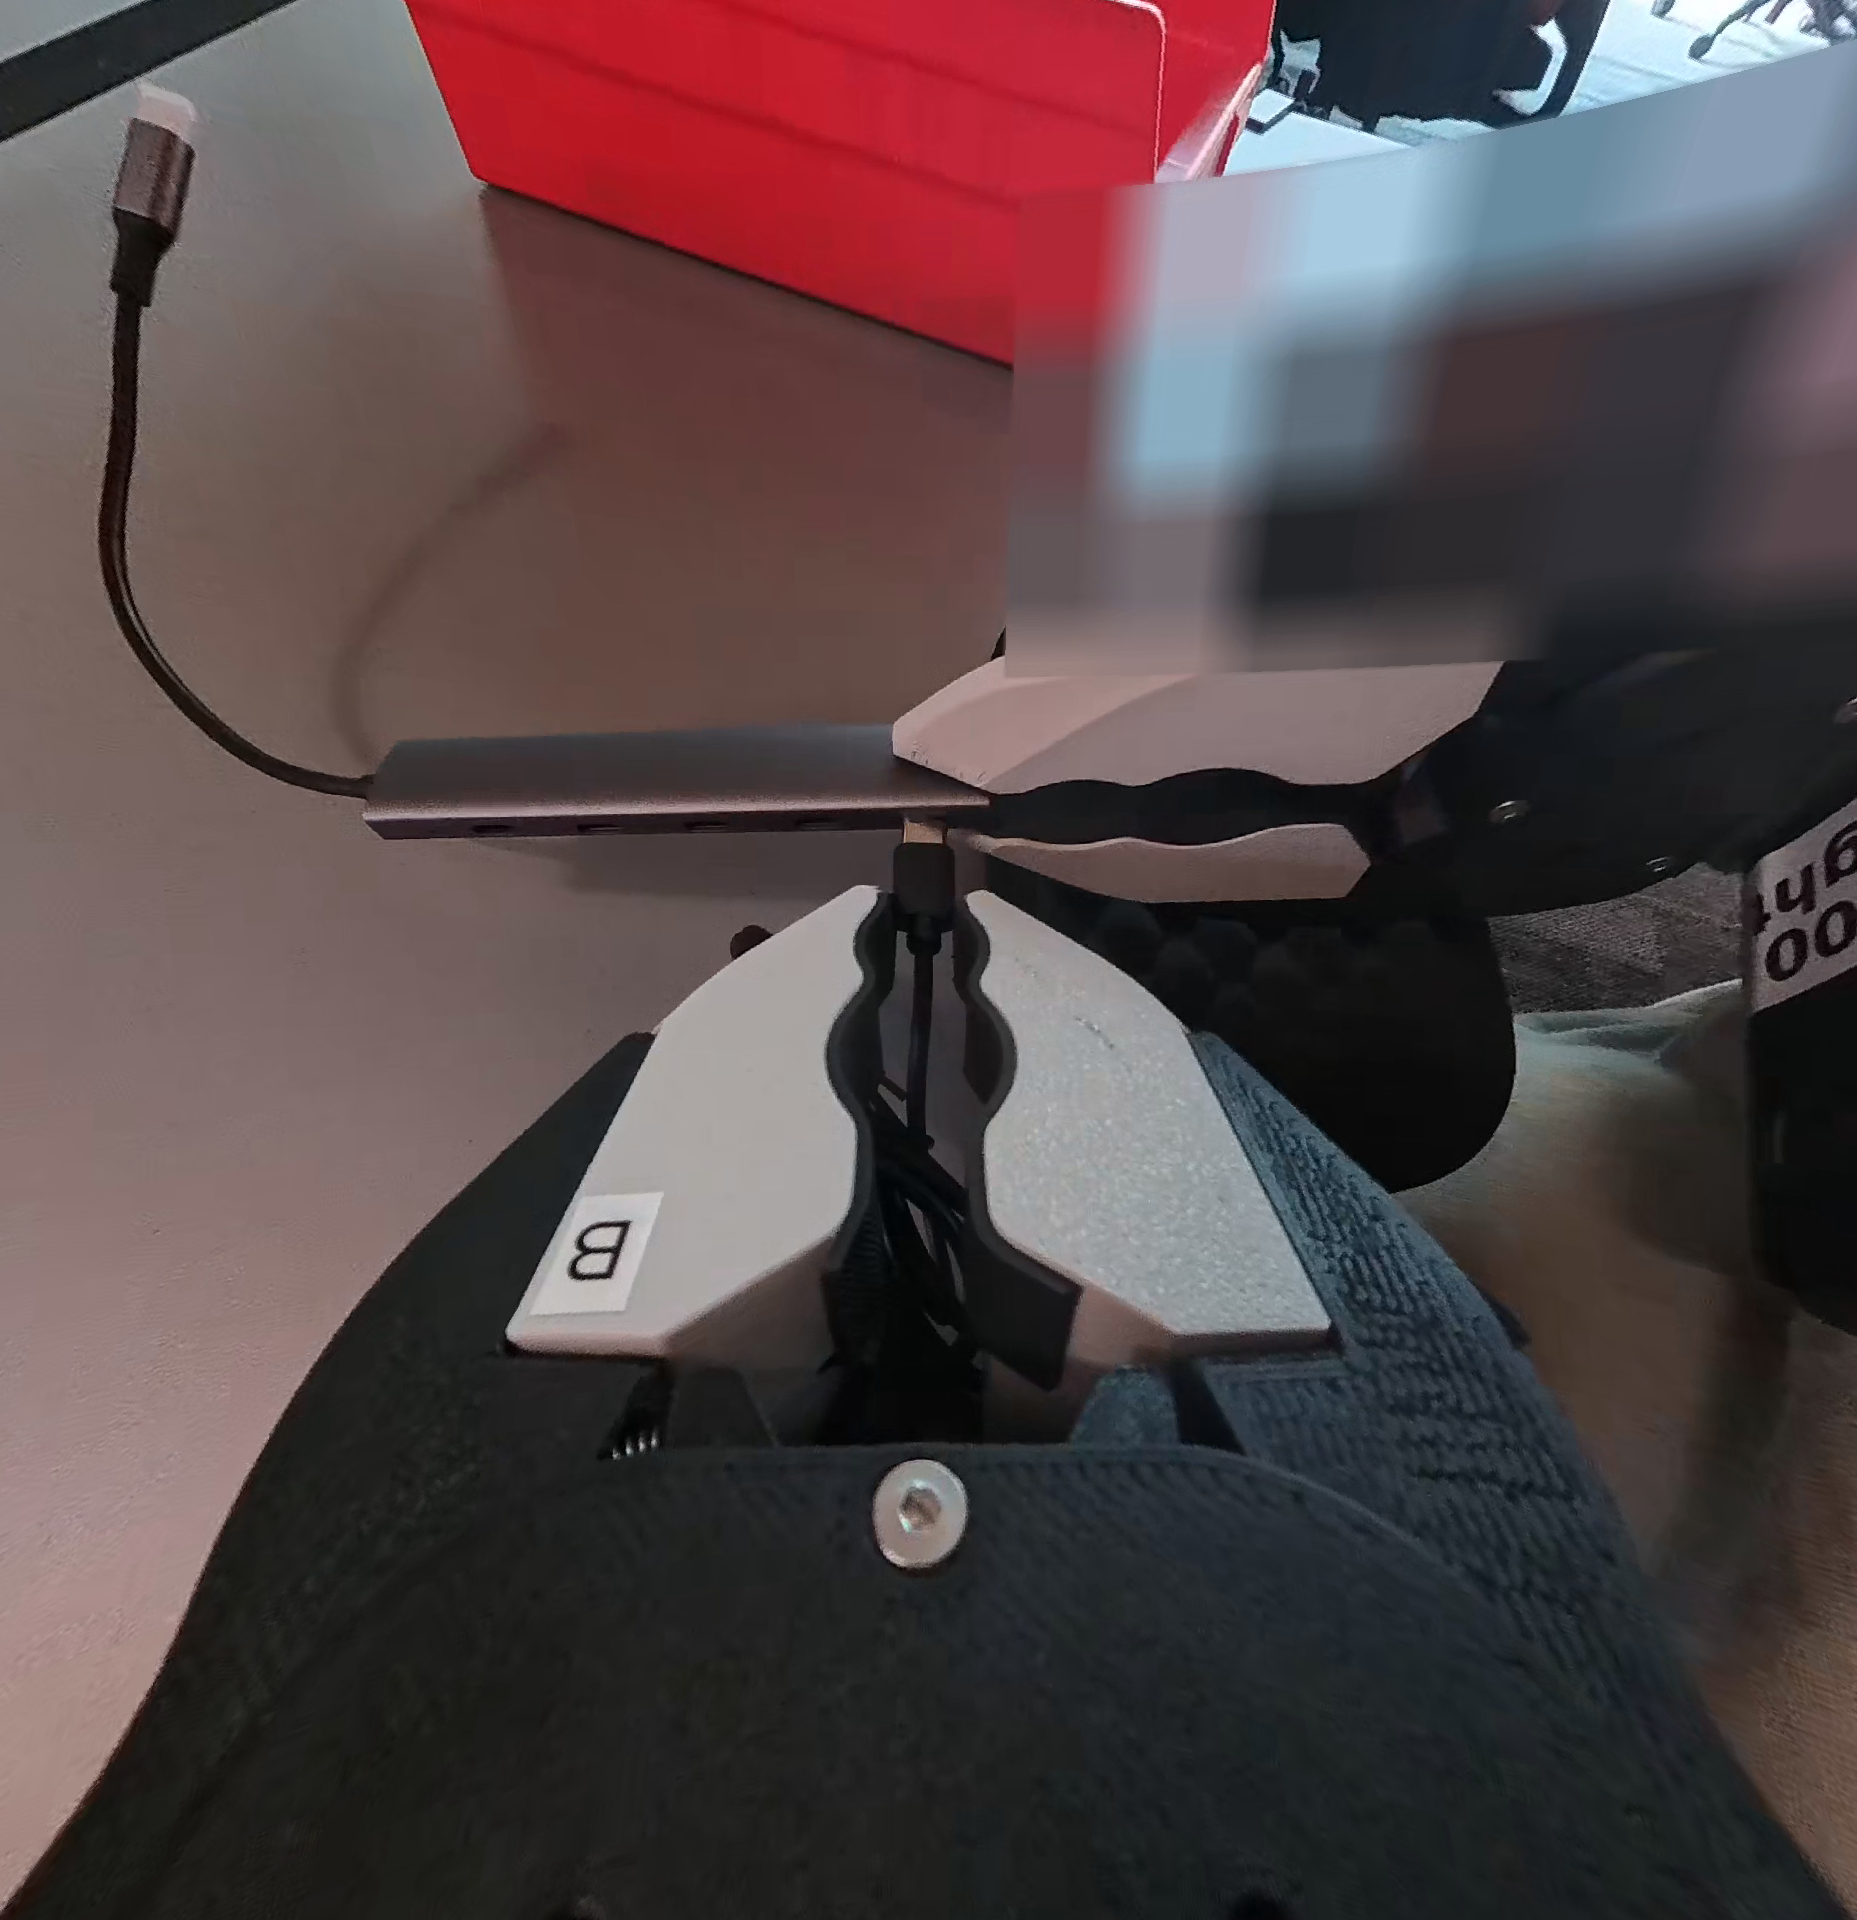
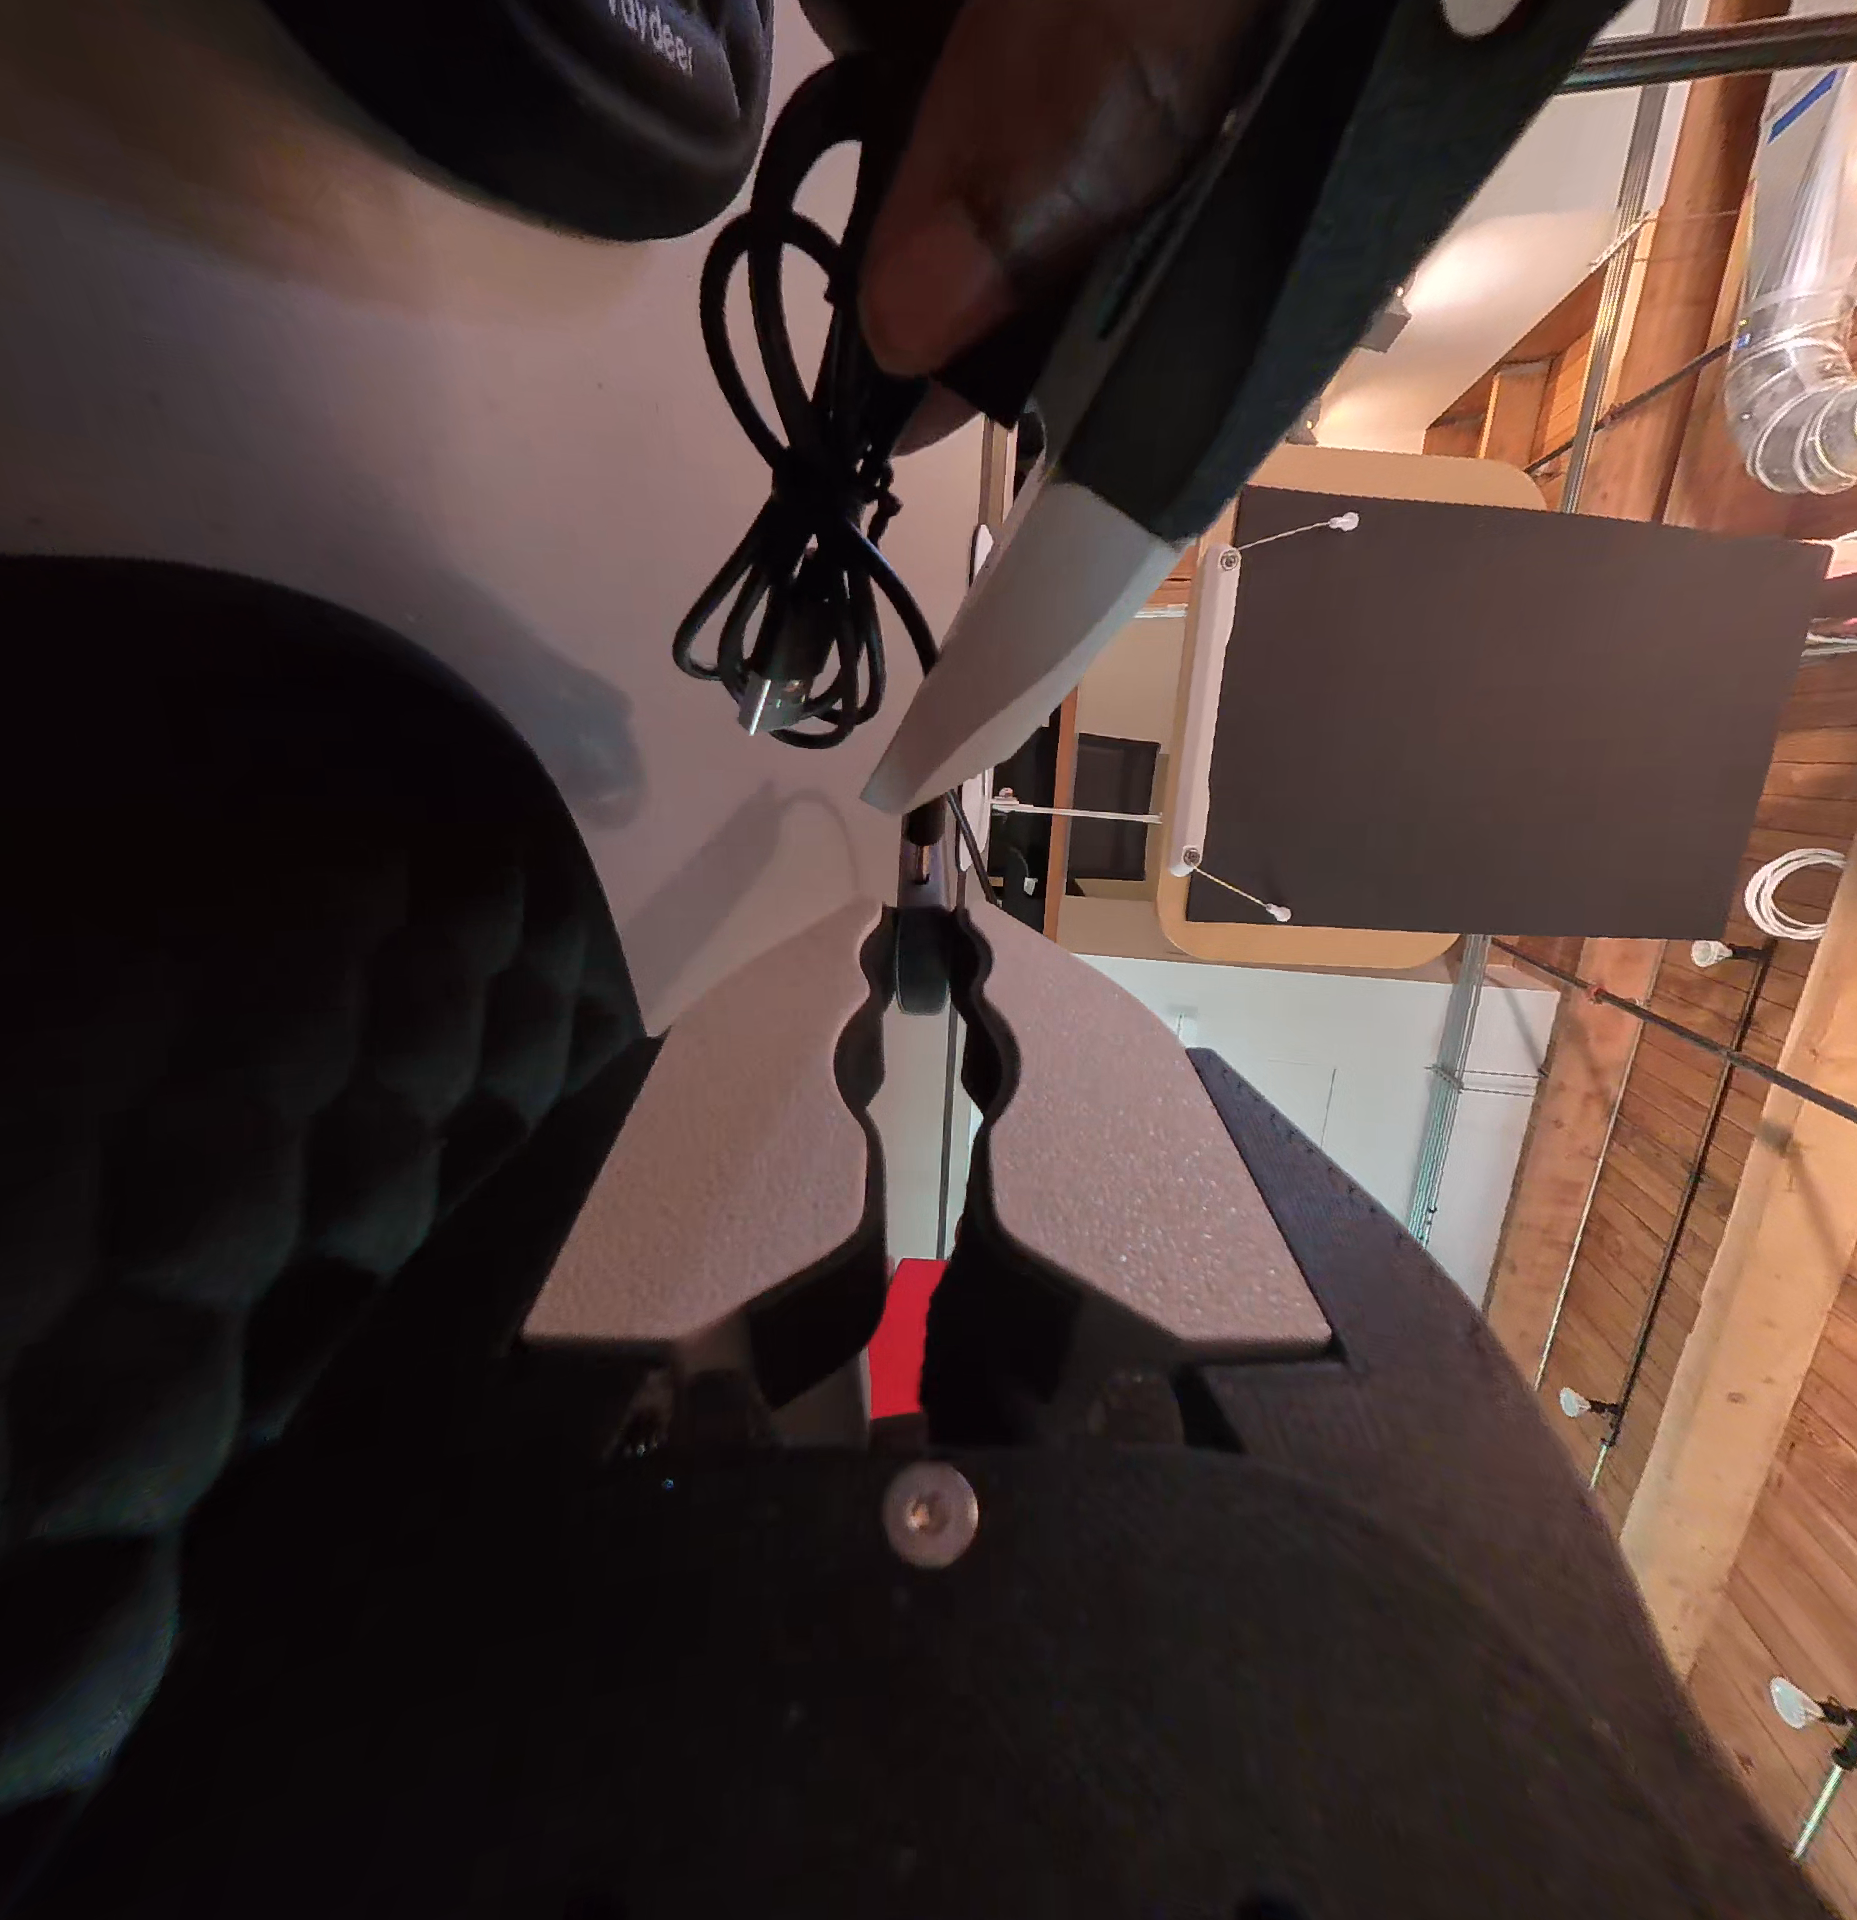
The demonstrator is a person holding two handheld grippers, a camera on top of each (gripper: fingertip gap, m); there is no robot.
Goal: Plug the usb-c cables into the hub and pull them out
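A slim grey USB hub [image 1: 633,779] is held level above the table, its own braided lead [image 1: 124,499] curving up to the left. My right gripper [image 1: 945,800] comes in from the right and is shut on the hub's right end. My left gripper [image 1: 922,904] is shut on a black USB-C plug [image 1: 922,873]; its metal tip meets the hub's rightmost front port. The plug's cable runs back between my left fingers. In the right wrist view my right gripper [image 2: 922,935] clamps the hub edge-on, and a left finger [image 2: 1007,644] points at it. The cable's tied bundle [image 2: 799,561] hangs beside a hand.
A red box [image 1: 830,156] stands on the grey table [image 1: 280,1039] behind the hub. A black padded object [image 1: 1339,997] lies under the right gripper and fills the left of the right wrist view [image 2: 280,1039]. A dark panel [image 2: 1475,717] hangs in the room beyond. The tips of both grippers are at nearly the same place.
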